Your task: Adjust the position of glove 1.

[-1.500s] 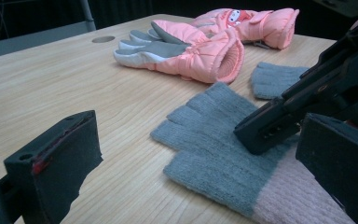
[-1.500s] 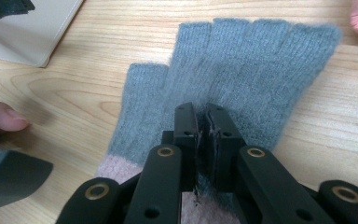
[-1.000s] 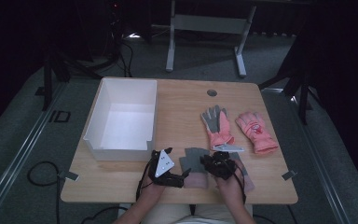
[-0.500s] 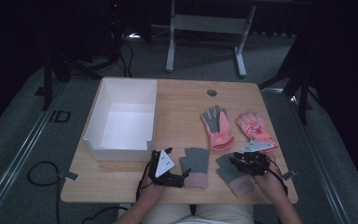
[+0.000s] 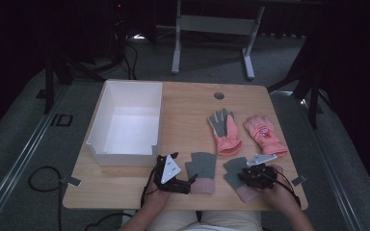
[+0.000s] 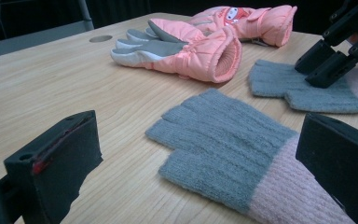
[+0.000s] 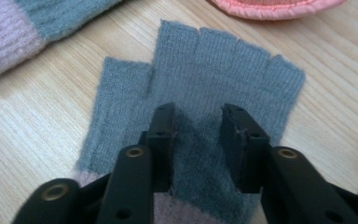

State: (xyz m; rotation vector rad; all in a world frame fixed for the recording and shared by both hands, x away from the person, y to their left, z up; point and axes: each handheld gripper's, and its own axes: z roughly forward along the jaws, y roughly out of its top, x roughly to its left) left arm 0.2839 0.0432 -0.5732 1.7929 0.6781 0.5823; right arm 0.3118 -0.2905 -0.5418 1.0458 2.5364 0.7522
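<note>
Table [image 5: 188, 103], wood. White bin [image 5: 125, 122], nothing inside, at its left half. Two pink ski gloves [image 5: 243, 130], right, printed emblem illegible. Two grey knit gloves, pink cuffs, near edge: left gripper [image 5: 169, 171] wide apart around one [image 5: 201, 171]; right gripper [image 7: 198, 140], jaws narrowly parted after opening, presses down on the other glove [image 7: 214, 93].

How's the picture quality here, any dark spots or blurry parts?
High view: dim, room black beyond the table. Left gripper view: near jaws soft, salmon glove sharper. Right gripper view: evenly lit, grey knit glove crisp, faint shadow between the jaws.
</note>
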